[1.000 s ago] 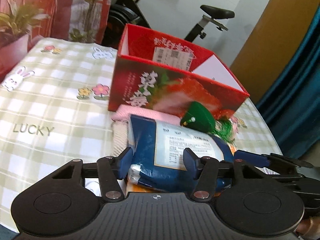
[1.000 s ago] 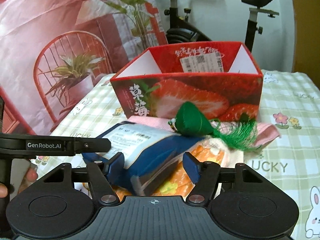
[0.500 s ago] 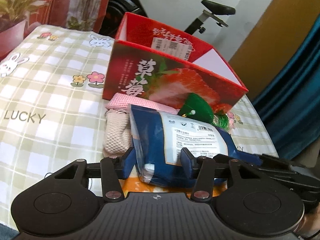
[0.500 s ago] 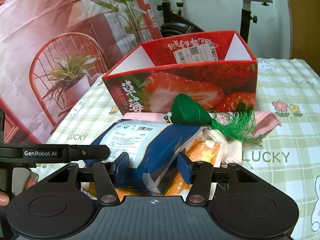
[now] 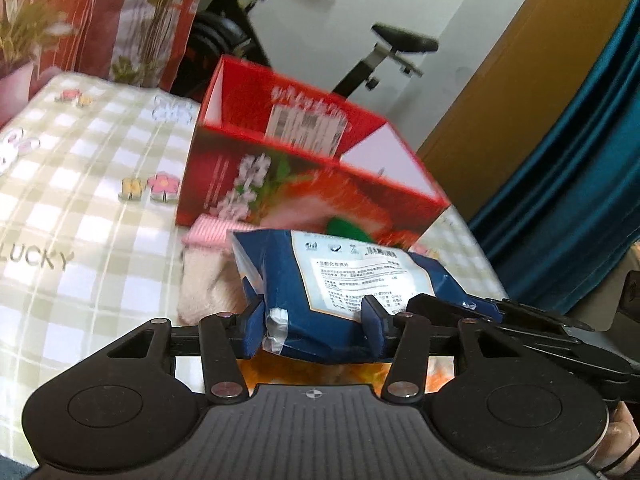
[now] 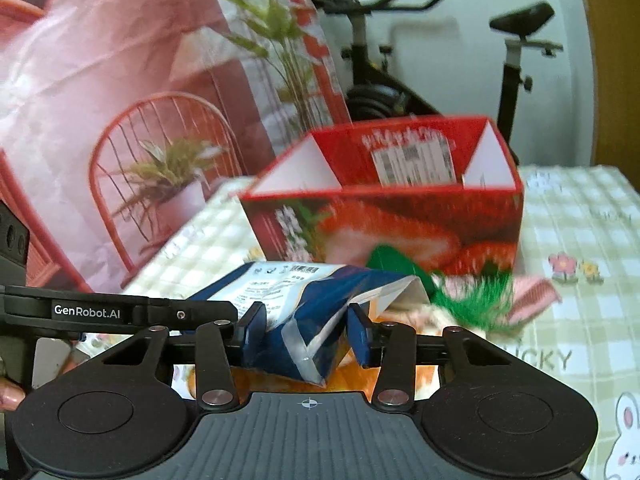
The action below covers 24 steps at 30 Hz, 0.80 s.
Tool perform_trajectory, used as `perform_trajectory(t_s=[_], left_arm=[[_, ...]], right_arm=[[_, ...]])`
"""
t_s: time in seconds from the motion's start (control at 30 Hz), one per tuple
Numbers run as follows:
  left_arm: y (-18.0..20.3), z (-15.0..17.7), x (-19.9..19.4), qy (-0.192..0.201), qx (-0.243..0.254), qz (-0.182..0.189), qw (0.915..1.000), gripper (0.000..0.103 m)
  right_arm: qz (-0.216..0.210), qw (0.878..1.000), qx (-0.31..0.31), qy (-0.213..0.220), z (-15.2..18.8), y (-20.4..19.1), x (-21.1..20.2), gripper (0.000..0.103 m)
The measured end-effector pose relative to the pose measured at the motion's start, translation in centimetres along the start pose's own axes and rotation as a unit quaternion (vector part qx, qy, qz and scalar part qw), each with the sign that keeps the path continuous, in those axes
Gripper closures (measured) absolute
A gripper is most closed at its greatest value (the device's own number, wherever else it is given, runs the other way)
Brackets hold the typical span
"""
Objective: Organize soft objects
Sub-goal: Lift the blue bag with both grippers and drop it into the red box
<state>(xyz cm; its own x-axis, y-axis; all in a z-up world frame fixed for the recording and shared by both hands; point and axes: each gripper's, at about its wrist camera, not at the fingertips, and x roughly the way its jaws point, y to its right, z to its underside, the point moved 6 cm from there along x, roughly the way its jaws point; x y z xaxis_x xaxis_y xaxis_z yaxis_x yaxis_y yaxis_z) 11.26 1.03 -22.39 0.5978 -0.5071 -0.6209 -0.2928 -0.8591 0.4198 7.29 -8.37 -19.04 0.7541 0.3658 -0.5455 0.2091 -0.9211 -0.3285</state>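
A soft blue packet with a white label is held off the table by both grippers. My left gripper is shut on one end of it. My right gripper is shut on the other, crumpled end. Behind stands an open red strawberry box, which also shows in the right wrist view. At the box's foot lie a green tasselled ornament, a pink cloth, a cream knitted piece and an orange item under the packet.
The table wears a green-checked cloth printed with LUCKY, flowers and rabbits. An exercise bike stands beyond the far edge. A pink backdrop with a red chair and plants hangs at left; a blue curtain at right.
Both grippers have closed tighter on the blue packet and lifted it off the pile, toward the box. The packet's right end is now crumpled. The view is motion-blurred.
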Motion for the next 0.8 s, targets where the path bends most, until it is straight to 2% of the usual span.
perform_trajectory(t_s=[0.27,0.47,0.63,0.8], left_arm=[[2.4,-2.4,-3.0,0.053,0.033,0.006,0.998,0.051],[4.1,-4.4,-3.7,0.082,0.068,0.003,0.9942,0.051],[4.9,-7.1,-2.8,0.105,0.094,-0.001,0.99,0.051],[5.1,-10.9,0.3,0.12,0.117,-0.018,0.9857,0.051]], right_arm=[[-0.014,0.998,-0.036,0.05,-2.8,-1.6,-2.6,0.062],[-0.011,0.994,-0.073,0.077,-5.0,-1.8,-3.5,0.062],[-0.005,0.989,-0.11,0.1,-8.0,-1.3,-3.1,0.062],[0.005,0.986,-0.13,0.106,-11.8,0.6,-0.3,0.062]])
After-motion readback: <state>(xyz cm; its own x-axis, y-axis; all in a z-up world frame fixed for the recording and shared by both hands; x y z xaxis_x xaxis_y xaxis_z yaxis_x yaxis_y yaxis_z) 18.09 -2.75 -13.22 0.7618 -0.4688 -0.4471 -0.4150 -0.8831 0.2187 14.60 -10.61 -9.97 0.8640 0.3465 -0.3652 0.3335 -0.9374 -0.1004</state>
